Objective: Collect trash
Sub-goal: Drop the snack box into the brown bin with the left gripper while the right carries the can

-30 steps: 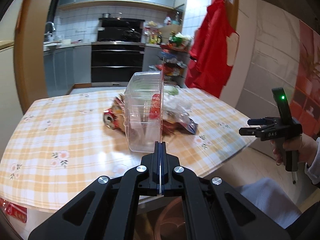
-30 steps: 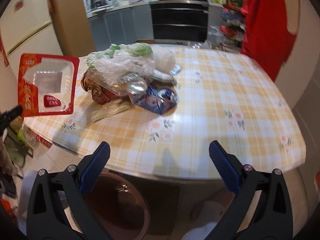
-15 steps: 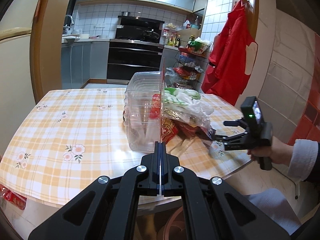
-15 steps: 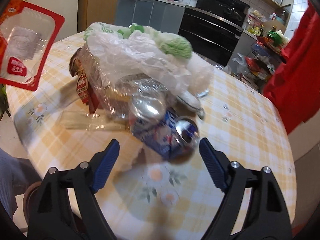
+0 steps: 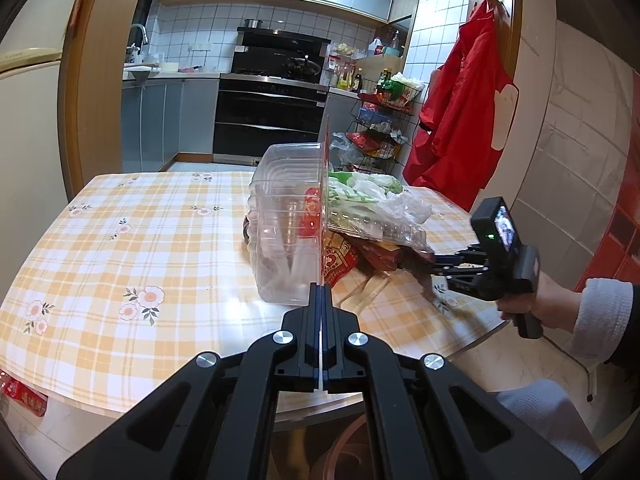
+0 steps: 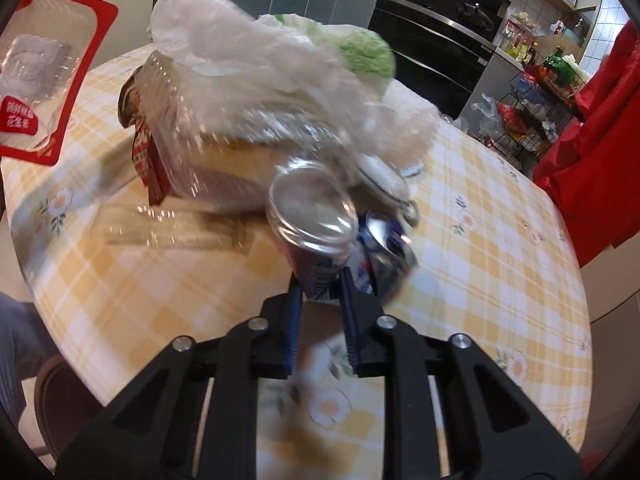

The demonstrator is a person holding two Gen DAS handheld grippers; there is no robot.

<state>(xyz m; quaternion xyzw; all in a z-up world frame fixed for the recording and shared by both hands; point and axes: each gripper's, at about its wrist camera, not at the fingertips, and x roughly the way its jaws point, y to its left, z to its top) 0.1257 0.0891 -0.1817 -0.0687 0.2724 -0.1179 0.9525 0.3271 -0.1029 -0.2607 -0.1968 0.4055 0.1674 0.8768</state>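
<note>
Big change on the right side: a second ago the right gripper [image 6: 318, 294] hung off the desk [image 5: 120, 248] edge with fingers [image 6: 294, 312] spread wide, half a second ago lined up on the pile with them just as wide, and now clamped narrow around the blue crushed can [image 6: 316, 232], its silver end tipped up toward the lens. Looks lifted a bit off the cloth, but motion blur makes that hard to swear to. A second blue can [image 6: 386, 248] sits right behind it, touching or nearly so.

Left gripper [image 5: 321, 292] unchanged through all three moments: fingers pinched flat on the thin edge of the clear plastic container [image 5: 288, 224], held upright above the near side of the desk. Same container shows in the right view as a red-rimmed package at far left.

Rest of the trash pile [image 6: 256, 120] not moved much: plastic bag with green stuff on top, red snack wrapper [image 5: 340, 260] under it, a clear wrapper [image 6: 172, 228] lying flat in front, all clustered mid-desk.

Meaning for the task: both grippers loaded now, so probably two pieces ready to go in one trip. A round brownish rim [image 5: 344, 448] peeking out below the desk edge looks like the bin, though can't say for sure. Likely next thing is swinging both down there and letting go. Plenty of pile left after that, so early days yet.
</note>
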